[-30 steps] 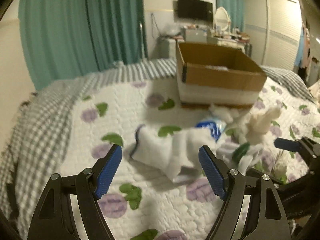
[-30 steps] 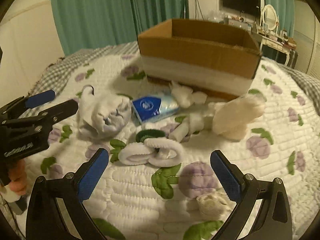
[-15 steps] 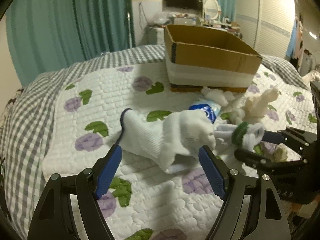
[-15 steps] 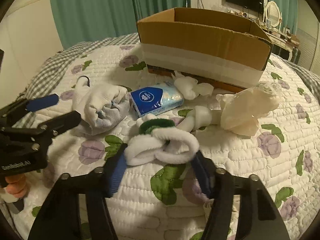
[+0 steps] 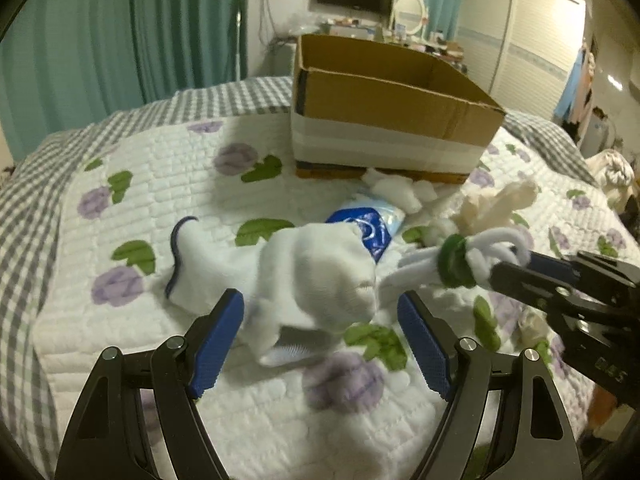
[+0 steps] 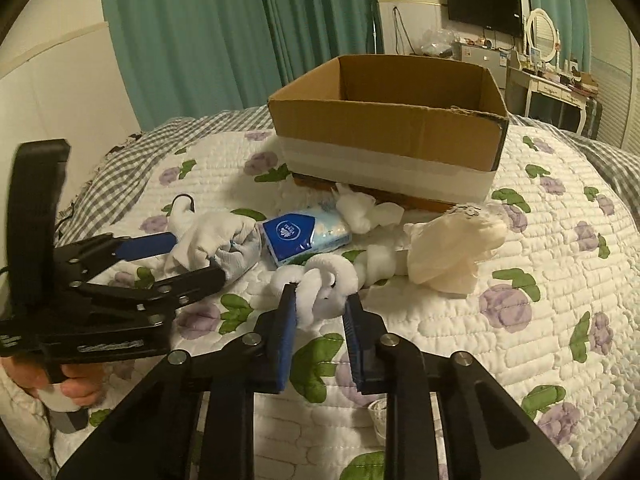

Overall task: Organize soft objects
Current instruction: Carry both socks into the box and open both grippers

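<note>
A white sock (image 5: pixel 304 272) lies bunched on the quilt, between the open fingers of my left gripper (image 5: pixel 320 336); it also shows in the right wrist view (image 6: pixel 216 240). My right gripper (image 6: pixel 320 312) is shut on a white fluffy loop bundle (image 6: pixel 324 284) with a green band (image 5: pixel 454 260), lifted slightly off the quilt. An open cardboard box (image 6: pixel 392 140) stands behind the pile. A blue tissue pack (image 6: pixel 304 236), a cream plastic bag (image 6: pixel 448 244) and white cotton lumps (image 6: pixel 360 212) lie in front of the box.
The bed has a white floral quilt (image 6: pixel 540 320) over a grey checked sheet (image 5: pixel 36 160). Green curtains (image 6: pixel 200 40) hang behind. A small pale scrap (image 6: pixel 378 410) lies near my right gripper's fingers.
My right gripper has closed on the white loop bundle and raised it. My left gripper has moved in around the white sock, still open.
</note>
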{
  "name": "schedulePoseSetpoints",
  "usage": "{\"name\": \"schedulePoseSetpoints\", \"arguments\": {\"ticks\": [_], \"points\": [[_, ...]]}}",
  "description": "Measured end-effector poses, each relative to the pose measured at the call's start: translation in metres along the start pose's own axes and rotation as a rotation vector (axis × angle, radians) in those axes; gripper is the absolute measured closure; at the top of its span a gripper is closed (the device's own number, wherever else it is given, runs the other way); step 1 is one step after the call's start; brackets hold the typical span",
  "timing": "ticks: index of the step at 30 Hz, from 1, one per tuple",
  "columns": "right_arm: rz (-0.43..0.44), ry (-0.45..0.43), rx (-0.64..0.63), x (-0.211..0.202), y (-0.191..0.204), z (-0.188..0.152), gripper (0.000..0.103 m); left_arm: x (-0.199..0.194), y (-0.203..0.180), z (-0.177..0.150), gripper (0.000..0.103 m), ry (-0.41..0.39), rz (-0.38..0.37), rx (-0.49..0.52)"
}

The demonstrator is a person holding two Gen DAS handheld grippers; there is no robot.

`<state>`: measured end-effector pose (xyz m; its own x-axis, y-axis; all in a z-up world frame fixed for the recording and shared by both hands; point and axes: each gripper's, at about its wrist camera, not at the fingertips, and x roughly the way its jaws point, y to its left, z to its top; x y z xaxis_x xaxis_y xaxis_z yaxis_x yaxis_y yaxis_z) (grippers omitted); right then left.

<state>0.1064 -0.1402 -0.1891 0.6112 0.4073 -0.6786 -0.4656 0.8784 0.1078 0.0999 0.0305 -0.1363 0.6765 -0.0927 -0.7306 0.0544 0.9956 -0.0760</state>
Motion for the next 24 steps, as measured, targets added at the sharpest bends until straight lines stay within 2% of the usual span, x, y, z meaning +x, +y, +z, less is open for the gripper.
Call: {"name": "schedulePoseSetpoints", "arguments": {"ticks": [5, 9, 12, 18, 24], "points": [[0.0, 0.001, 0.005, 0.0, -0.003, -0.001, 0.083, 0.022, 0.0, 0.002, 0.023, 0.01, 0.068, 0.025], [-0.001, -0.017, -0.001, -0.006, -0.003, 0.0, 0.084, 0.027, 0.0, 0.0, 0.028, 0.001, 0.081, 0.058], [-0.002, -0.032, 0.0, -0.012, -0.004, 0.002, 0.085, 0.027, 0.002, -0.001, 0.045, -0.008, 0.083, 0.062], [0.0, -0.072, -0.004, -0.032, -0.002, 0.007, 0.087, 0.009, 0.004, 0.0, 0.059, -0.026, 0.054, 0.039], [0.001, -0.169, -0.025, -0.071, 0.002, 0.025, 0.088, -0.037, -0.001, 0.011, 0.063, -0.102, 0.002, 0.006]]}}
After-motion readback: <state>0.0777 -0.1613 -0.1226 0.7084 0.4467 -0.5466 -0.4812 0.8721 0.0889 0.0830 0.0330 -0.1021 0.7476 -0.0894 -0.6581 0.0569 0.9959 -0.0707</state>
